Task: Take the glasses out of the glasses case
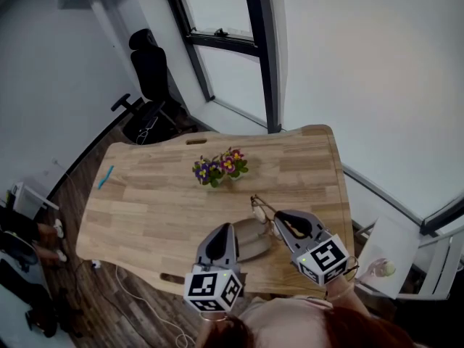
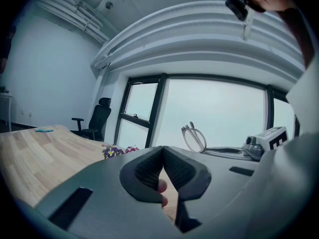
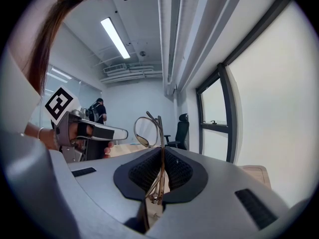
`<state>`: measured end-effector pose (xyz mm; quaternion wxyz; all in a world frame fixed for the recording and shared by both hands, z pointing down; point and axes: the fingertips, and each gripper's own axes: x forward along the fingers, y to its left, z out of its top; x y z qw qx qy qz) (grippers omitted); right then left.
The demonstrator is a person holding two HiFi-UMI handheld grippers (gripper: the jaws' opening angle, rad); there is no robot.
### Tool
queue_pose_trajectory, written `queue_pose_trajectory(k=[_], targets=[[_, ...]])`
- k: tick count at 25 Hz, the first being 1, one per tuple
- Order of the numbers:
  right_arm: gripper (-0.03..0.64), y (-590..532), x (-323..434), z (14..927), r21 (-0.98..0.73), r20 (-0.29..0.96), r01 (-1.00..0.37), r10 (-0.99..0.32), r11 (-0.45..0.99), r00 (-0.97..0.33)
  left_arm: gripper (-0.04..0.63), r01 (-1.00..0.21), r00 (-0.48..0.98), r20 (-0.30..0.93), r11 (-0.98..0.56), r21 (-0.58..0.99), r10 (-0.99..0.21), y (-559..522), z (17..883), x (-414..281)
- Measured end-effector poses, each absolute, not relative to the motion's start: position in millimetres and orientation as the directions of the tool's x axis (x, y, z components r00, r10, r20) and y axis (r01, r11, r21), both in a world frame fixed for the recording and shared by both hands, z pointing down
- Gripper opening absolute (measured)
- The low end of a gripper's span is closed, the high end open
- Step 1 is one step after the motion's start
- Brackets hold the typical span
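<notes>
A pair of thin metal-framed glasses (image 1: 259, 207) is clamped by its folded temples in my right gripper (image 1: 279, 220), lifted just above the table. In the right gripper view the lenses (image 3: 147, 131) stick up past the shut jaws (image 3: 160, 151). The open grey-tan glasses case (image 1: 254, 241) lies on the wooden table (image 1: 145, 209) between the two grippers. My left gripper (image 1: 223, 230) rests at the case's left edge. Its jaws (image 2: 162, 149) meet at the tips, and the case is hidden from its own view. From there the glasses (image 2: 194, 138) show at the right.
A small pot of purple and pink flowers (image 1: 217, 169) stands mid-table. A blue item (image 1: 106, 176) lies at the left edge. A black office chair (image 1: 151, 71) stands beyond the table by the window. A small white side table (image 1: 391, 256) is at the right.
</notes>
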<state>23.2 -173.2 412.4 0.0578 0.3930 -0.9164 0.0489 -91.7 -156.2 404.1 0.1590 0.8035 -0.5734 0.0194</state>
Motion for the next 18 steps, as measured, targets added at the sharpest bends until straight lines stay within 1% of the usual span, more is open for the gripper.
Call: queue_pose_trajectory(k=[18], targets=[[0.017,-175.6,32.5,412.2,-0.033,0.146,-0.741,-0.730,0.671,-0.668,0.000,-0.927,0.346,0.226,-0.294,0.234,-0.911,-155.8,405.3,-86.5]])
